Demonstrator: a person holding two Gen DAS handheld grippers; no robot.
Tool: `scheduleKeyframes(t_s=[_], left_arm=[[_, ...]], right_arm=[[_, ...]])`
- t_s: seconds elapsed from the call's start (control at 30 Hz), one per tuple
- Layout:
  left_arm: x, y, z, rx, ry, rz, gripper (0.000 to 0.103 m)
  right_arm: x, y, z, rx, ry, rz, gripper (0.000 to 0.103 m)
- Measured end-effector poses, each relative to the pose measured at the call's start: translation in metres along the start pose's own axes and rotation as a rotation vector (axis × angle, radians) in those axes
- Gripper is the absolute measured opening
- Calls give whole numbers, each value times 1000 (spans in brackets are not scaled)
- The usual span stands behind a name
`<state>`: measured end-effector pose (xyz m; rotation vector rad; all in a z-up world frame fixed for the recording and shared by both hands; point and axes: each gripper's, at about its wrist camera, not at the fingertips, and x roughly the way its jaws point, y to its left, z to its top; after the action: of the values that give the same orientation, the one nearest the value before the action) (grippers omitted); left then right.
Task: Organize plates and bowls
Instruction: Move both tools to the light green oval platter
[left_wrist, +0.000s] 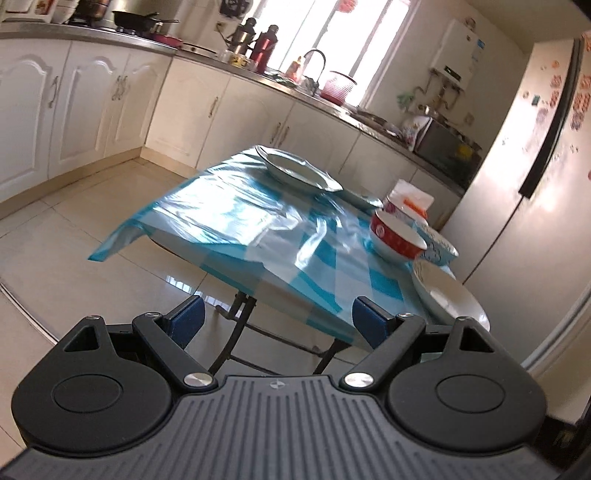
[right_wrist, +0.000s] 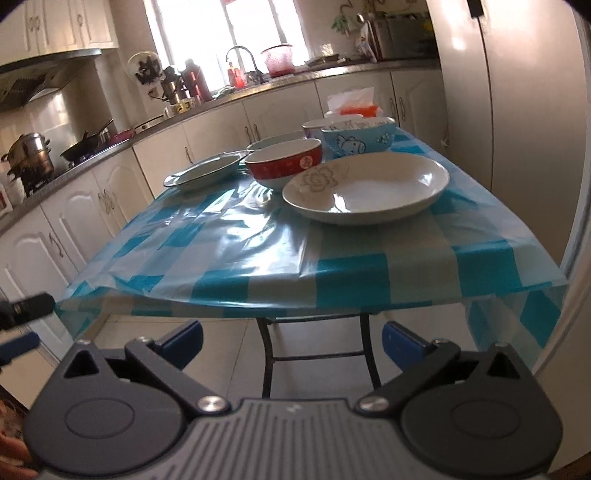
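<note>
A folding table with a blue checked cloth (right_wrist: 258, 258) holds a large white flower-print plate (right_wrist: 365, 188), a red bowl (right_wrist: 284, 164), a blue cartoon bowl (right_wrist: 358, 138), a purple-rimmed bowl (right_wrist: 314, 127) and a dark-rimmed plate (right_wrist: 203, 171). In the left wrist view the table cloth (left_wrist: 236, 225) shows the dark-rimmed plate (left_wrist: 295, 168), red bowl (left_wrist: 397, 238), blue bowl (left_wrist: 439, 247) and white plate (left_wrist: 448, 291). My left gripper (left_wrist: 277, 319) and right gripper (right_wrist: 291, 341) are open and empty, short of the table's near edge.
Kitchen counters with white cabinets (right_wrist: 110, 192) run behind the table. A fridge (left_wrist: 524, 192) stands at the right. A tissue pack (right_wrist: 354, 103) sits at the table's far end. The other gripper's tip (right_wrist: 27, 308) shows at the left. The tile floor (left_wrist: 74, 240) lies left of the table.
</note>
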<state>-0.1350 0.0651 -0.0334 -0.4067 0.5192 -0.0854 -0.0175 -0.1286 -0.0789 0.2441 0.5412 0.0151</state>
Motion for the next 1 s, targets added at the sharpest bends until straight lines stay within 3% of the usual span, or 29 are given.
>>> scheduleKeyframes(t_s=[0.13, 0.27, 0.53, 0.87, 1.0], left_arm=[[-4, 2, 9, 18, -25, 5, 103], [5, -2, 32, 41, -12, -7, 103], [42, -20, 99, 116, -55, -18, 103], [129, -24, 165, 120, -109, 33, 103], [173, -15, 183, 120, -75, 46, 103]], right_arm=[[-7, 11, -2, -69, -30, -1, 102], [-9, 20, 9, -81, -22, 58, 102], [2, 36, 71, -29, -26, 176, 102], [80, 52, 165, 134, -25, 312, 102], [129, 43, 199, 250, -15, 359, 102]])
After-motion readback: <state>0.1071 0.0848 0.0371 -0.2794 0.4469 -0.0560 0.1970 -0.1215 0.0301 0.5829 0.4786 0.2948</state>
